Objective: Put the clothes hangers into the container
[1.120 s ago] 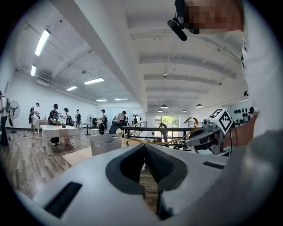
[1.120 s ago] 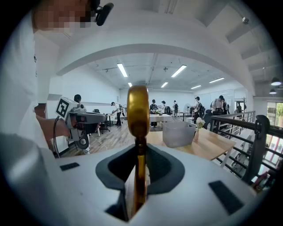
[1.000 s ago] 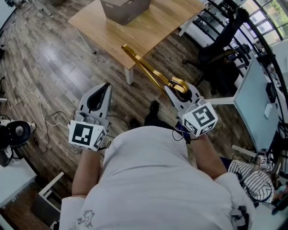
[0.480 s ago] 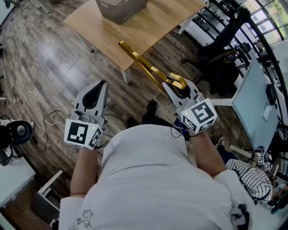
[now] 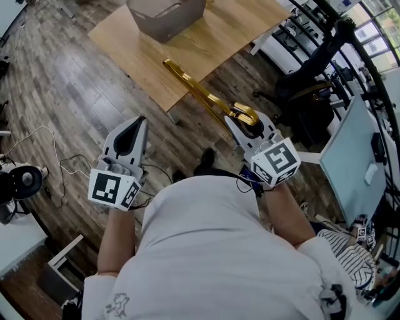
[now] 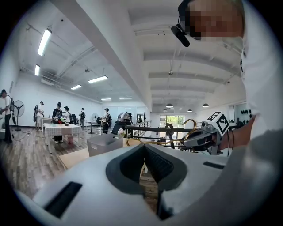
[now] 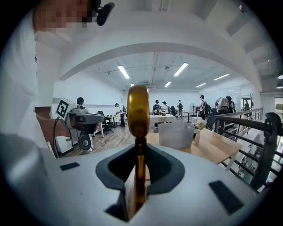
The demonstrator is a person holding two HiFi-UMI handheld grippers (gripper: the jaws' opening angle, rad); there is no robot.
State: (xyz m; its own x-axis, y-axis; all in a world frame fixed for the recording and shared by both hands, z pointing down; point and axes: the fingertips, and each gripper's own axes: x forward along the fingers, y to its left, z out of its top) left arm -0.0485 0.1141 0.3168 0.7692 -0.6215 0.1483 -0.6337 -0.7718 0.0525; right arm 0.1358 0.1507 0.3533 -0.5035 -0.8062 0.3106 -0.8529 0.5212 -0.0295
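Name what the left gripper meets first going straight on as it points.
Probably the wooden table's near edge, short of the grey container; only floor lies between. Height is unclear: the left gripper might pass underneath.

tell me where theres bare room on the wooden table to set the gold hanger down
Bare wood runs from the grey container to the wooden table's near corner, and right of the container to the edge. Crowded off its right side: an office chair.

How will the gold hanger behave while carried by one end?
Probably stiff: the gold hanger juts straight out from the right hand-held gripper without sagging. Gripped at its hook end, its glossy finish may let it pivot or slip.
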